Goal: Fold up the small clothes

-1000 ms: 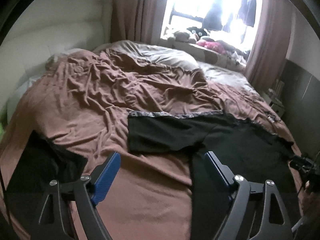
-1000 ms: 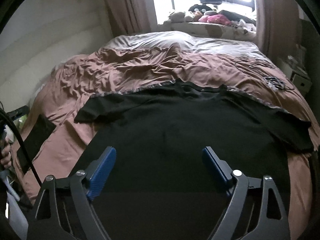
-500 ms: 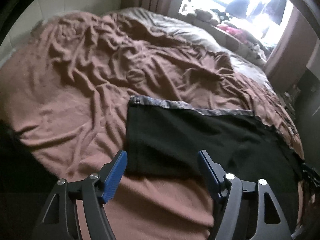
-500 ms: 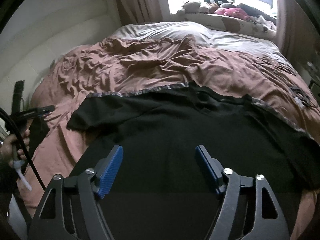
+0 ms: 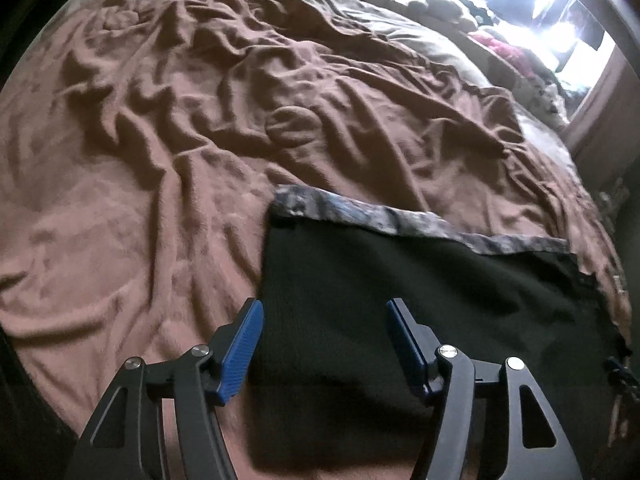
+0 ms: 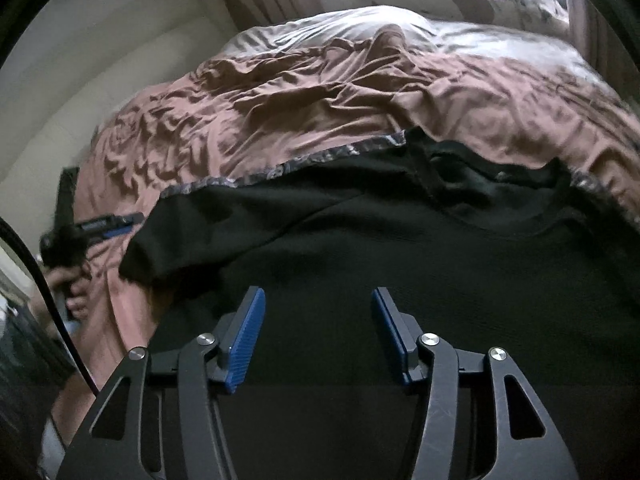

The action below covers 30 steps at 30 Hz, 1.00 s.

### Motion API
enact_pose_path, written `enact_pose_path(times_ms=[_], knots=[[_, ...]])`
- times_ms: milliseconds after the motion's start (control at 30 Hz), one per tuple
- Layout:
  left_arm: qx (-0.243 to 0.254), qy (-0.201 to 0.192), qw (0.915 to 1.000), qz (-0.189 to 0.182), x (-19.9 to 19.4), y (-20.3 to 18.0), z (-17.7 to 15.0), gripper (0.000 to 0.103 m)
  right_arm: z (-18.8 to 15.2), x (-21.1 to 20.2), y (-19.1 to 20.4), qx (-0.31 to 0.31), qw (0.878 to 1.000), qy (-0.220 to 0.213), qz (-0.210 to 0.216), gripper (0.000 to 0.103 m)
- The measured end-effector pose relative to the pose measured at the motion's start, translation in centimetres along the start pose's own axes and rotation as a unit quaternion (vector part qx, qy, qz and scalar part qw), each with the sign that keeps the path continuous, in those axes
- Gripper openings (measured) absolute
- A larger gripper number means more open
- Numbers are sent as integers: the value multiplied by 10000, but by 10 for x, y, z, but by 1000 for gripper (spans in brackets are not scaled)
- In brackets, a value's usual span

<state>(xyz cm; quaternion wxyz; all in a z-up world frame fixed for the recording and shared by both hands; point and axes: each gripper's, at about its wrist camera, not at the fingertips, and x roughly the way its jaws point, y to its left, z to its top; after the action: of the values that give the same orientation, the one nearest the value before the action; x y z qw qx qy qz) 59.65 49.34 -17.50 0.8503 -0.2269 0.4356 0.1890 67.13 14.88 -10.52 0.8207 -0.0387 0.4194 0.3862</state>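
So both tongs are narrowing right now with nothing pinched yet. The left tongs [image 5: 324,344], black arms with blue ribbed pads, are still spread, closing in over the outer edge of the black knit short-sleeved T-shirt's [image 6: 400,248] sleeve [image 5: 400,280], and the cloth sits below the gap rather than clamped. The right tongs [image 6: 318,334] are doing the same over the middle of the shirt's body, pads apart, no fabric between them that I can see. Compared with a second ago both have dropped lower and pushed forward: back then they were hanging wider over the near end of the bed, and now the shirt fills most of each view. The shirt lies flat, collar away from the cameras, sleeves out, on the rumpled brown blanket [image 5: 180,140] with a patterned grey trim strip [image 5: 400,220] just behind it, all on the bed. My read: this is the reach-in for a first grab, probably folding the sleeve side inward, so no fold is done yet. Window [image 5: 520,8] behind is blown out.
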Motion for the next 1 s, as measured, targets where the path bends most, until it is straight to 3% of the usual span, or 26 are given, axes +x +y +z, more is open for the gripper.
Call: enact_pose_path(times_ms=[133,233,267,333,367,400,633,1000], knots=[[-37,125,9998,138,19,2,3,65,5,20,-3,174,9997,38,136,52],[10,214,9994,282,31,0,2,64,8,36,-1,248,9994,109,224,43],[55,184,9993,313,32,-1,2,58,8,41,0,265,9993,140,239,41],[172,188,9987,432,32,-4,2,33,10,53,2,335,9988,209,276,34],[164,201,9987,428,31,-2,4,15,11,59,3,407,9984,243,310,30],[109,233,9990,378,29,-1,6,11,13,64,3,485,9979,269,332,29],[571,-169,9980,214,-23,-30,35,9,20,80,6,746,9959,341,387,29],[1040,-612,9926,-123,-81,-98,66,9,11,46,-23,994,9942,216,339,29]])
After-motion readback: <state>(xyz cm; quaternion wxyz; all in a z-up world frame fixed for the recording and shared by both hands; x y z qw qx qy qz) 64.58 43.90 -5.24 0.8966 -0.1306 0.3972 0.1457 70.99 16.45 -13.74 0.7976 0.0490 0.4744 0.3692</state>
